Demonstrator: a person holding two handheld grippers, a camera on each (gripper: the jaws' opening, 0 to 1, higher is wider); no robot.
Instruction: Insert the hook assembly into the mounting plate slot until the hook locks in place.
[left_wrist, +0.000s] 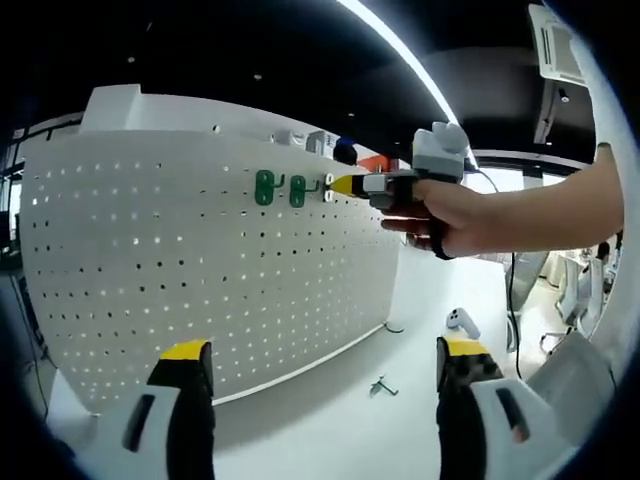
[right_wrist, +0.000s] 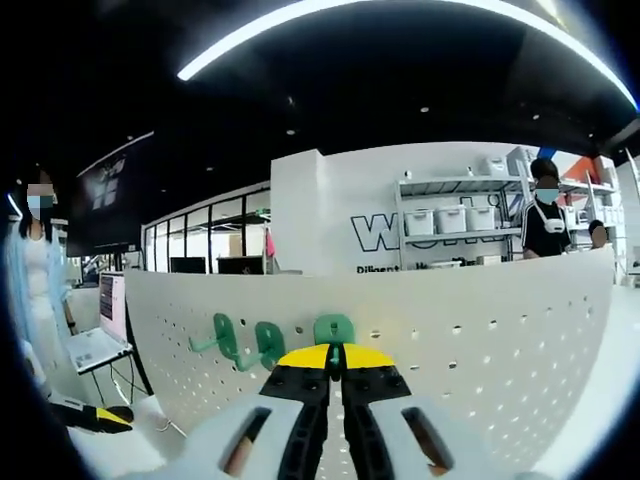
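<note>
A white pegboard (left_wrist: 200, 270) stands upright on the table and serves as the mounting plate. Two green hooks (left_wrist: 264, 187) (left_wrist: 298, 190) hang in its upper rows. In the right gripper view they sit left of centre (right_wrist: 225, 335) (right_wrist: 268, 342). A third green hook (right_wrist: 334, 328) is against the pegboard (right_wrist: 480, 340), with my right gripper (right_wrist: 335, 352) shut on it. In the left gripper view a hand holds that right gripper (left_wrist: 338, 185) with its yellow tips at the board, right of the two hooks. My left gripper (left_wrist: 325, 365) stands open and holds nothing, low in front of the board.
A small dark hook (left_wrist: 380, 386) lies on the white table (left_wrist: 330, 430) near the board's foot, with a white device (left_wrist: 462, 320) further right. A laptop (right_wrist: 95, 345) stands to the left beyond the board. A person (right_wrist: 545, 215) stands by storage shelves (right_wrist: 450, 215) behind it.
</note>
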